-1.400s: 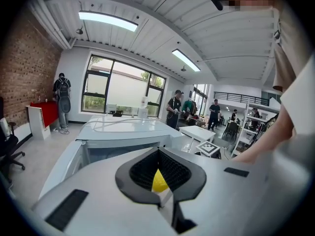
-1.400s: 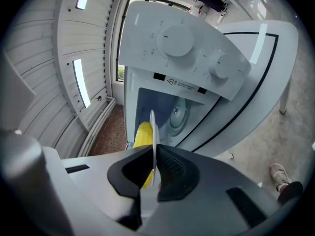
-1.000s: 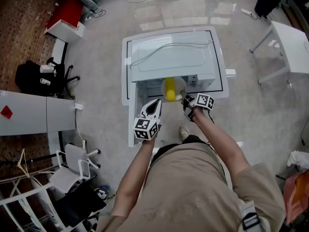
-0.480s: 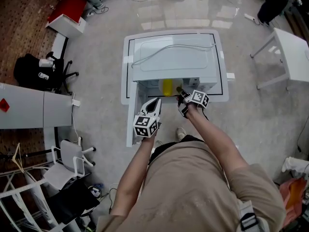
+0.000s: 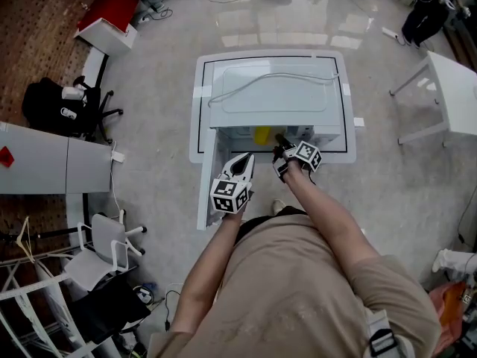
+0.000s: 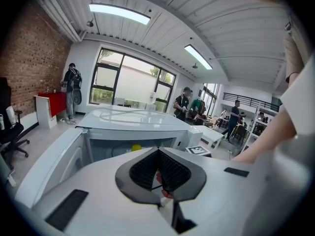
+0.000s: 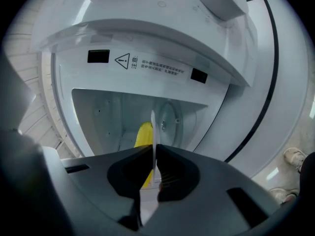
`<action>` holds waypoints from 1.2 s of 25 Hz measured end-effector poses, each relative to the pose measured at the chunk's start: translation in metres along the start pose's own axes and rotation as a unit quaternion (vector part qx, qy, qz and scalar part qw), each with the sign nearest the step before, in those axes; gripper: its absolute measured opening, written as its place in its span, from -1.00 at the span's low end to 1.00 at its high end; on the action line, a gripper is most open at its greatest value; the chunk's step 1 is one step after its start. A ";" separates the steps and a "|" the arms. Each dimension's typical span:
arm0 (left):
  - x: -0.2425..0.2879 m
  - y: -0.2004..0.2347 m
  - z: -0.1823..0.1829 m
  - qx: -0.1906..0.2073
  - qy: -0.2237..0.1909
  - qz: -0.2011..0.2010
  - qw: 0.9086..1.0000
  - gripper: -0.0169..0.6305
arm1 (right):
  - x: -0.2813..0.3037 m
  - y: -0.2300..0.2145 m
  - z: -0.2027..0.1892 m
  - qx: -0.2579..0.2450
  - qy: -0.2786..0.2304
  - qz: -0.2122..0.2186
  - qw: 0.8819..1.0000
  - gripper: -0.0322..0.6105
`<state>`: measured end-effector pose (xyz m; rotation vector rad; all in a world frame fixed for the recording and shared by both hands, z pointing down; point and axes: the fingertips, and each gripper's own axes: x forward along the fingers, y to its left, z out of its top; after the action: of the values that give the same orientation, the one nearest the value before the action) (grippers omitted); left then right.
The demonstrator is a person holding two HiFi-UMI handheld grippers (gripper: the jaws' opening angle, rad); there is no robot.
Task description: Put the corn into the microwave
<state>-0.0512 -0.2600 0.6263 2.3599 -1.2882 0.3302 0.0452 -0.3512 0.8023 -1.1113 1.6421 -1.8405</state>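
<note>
The microwave (image 5: 276, 95) door (image 5: 206, 177) hangs open at left; just beside it the left gripper (image 5: 245, 159) hovers, jaws together and empty. The yellow corn (image 5: 261, 134) sits on a plate (image 7: 153, 127) just inside the microwave's mouth, the right gripper (image 5: 280, 142) pinching the plate's rim

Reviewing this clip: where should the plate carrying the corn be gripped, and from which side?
By its thin near rim, from the open front of the microwave: the plate shows edge-on, slim enough for the jaws, and the corn lies further in. The right gripper pinches it there.
</note>
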 end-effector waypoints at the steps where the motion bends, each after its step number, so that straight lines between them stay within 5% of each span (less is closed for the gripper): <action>1: 0.002 0.000 0.000 0.000 0.001 -0.002 1.000 -0.94 | 0.002 -0.001 0.000 0.001 -0.001 -0.001 1.000 -0.85; 30: -0.011 -0.004 -0.011 0.007 0.030 -0.002 1.000 -0.94 | 0.051 -0.013 0.013 -0.048 -0.030 -0.075 0.996 -0.82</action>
<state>-0.0535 -0.2449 0.6302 2.3462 -1.2563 0.4076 0.0287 -0.3954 0.8282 -1.3520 1.6694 -1.8156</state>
